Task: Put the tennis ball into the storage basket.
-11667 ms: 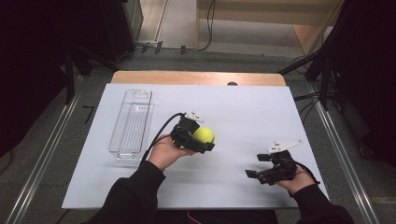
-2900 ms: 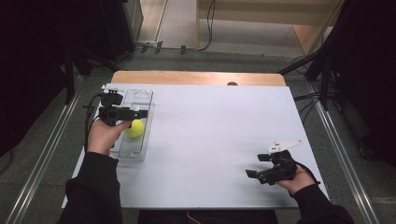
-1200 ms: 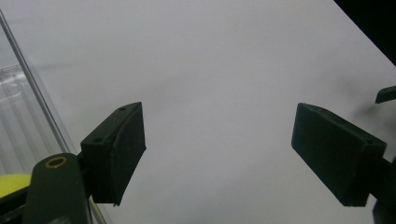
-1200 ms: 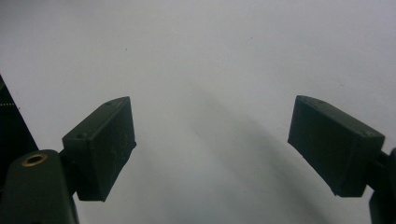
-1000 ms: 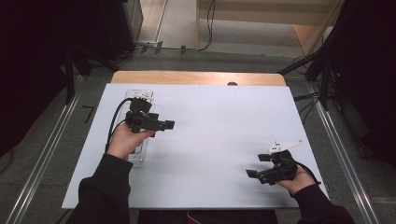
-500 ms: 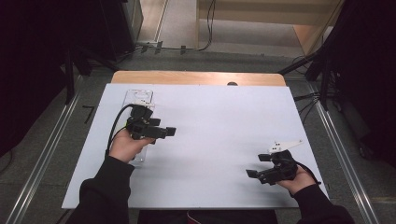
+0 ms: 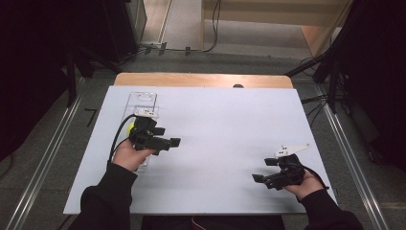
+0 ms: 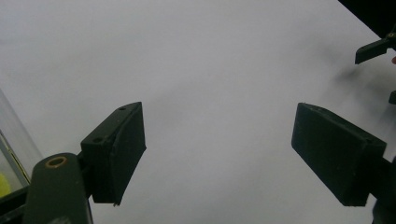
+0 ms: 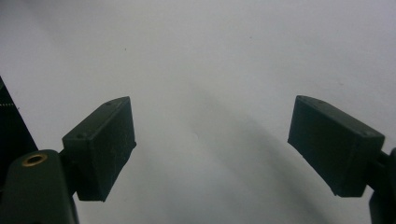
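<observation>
My left gripper (image 7: 168, 136) hovers over the white table just right of a clear plastic tray (image 7: 142, 100), jaws pointing right. In the left gripper view it (image 8: 219, 130) stands open with only bare table between its pads. A yellow ball (image 7: 129, 128) lies in the tray, mostly hidden behind my left hand; a sliver of the ball (image 8: 3, 184) shows behind the tray wall (image 8: 11, 135). My right gripper (image 7: 263, 170) rests near the front right of the table, and in its own view it (image 9: 212, 135) is open and empty.
The white table sheet (image 7: 225, 115) lies on a wooden top (image 7: 201, 80). Metal rails run along both sides, and dark stands and cables are beyond the far edge. The right gripper's jaws (image 8: 373, 49) show far off in the left gripper view.
The left gripper carried the ball from mid-table to the tray and left it there. Over the last second it has drifted slightly toward the front, empty. The right gripper has kept still.
</observation>
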{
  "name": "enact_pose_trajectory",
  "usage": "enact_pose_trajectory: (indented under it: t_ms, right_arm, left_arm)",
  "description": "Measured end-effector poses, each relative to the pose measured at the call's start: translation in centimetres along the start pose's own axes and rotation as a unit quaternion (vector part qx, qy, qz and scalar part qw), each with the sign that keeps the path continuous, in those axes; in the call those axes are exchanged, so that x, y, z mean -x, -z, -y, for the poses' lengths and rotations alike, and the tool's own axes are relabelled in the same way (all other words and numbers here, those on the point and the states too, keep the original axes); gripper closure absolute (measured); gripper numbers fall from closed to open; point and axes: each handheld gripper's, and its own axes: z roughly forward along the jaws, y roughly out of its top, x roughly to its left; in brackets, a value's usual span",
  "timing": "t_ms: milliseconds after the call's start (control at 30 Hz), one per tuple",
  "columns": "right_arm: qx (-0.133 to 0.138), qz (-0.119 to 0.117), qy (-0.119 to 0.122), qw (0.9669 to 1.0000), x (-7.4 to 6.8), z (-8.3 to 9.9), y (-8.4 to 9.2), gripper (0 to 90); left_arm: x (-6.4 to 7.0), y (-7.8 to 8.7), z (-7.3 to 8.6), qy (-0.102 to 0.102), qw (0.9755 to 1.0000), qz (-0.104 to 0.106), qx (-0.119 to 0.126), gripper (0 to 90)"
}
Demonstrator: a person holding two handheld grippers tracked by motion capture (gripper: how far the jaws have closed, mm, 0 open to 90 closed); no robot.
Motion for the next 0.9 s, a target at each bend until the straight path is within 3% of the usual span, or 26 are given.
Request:
enact_pose_trajectory:
  t_ms: [267, 500, 700, 900]
  right_arm:
    - [0.0, 0.0, 0.0, 1.0, 0.0, 0.0, 0.0, 12.9]
    - [-0.001, 0.0, 0.0, 1.0, 0.0, 0.0, 0.0, 12.9]
    - [-0.001, 0.0, 0.0, 1.0, 0.0, 0.0, 0.0, 12.9]
    - [-0.001, 0.001, 0.0, 1.0, 0.0, 0.0, 0.0, 12.9]
  left_arm:
    - [0.6, -0.1, 1.2, -0.023, 0.9997, -0.003, -0.009, 18.5]
    - [1.2, 0.0, 2.2, -0.037, 0.9993, 0.008, -0.007, 18.4]
    - [1.4, 0.0, 3.2, -0.034, 0.9992, 0.022, 0.0, 18.4]
    - [1.5, 0.0, 4.3, -0.036, 0.9991, 0.023, 0.001, 18.4]
